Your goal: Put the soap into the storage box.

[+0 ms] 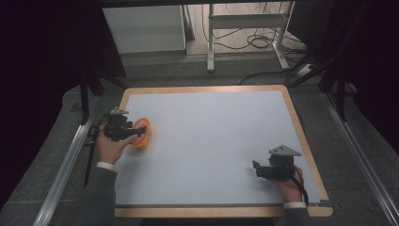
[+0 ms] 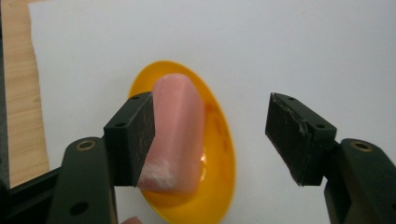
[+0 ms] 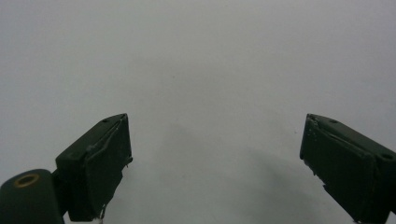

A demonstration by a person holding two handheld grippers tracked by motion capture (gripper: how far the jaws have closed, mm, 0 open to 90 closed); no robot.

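Note:
A small orange-yellow dish (image 2: 219,154) lies on the pale sheet at the table's left side (image 1: 142,133). In it rests a pink block (image 2: 176,133) with a whitish near end. My left gripper (image 2: 210,137) is open over the dish; its left pad (image 2: 137,137) touches the block's side, while the right pad (image 2: 292,135) stands well clear. In the high view that left gripper (image 1: 136,132) is held by a hand at the dish. My right gripper (image 1: 257,168) is open above the bare sheet near the front right, with nothing between its jaws (image 3: 215,168).
The pale sheet (image 1: 211,141) covers a wooden board with a raised rim (image 1: 301,136). Grey felt and metal rails (image 1: 66,165) flank the board. Table legs and cables (image 1: 254,42) lie on the floor beyond the far edge.

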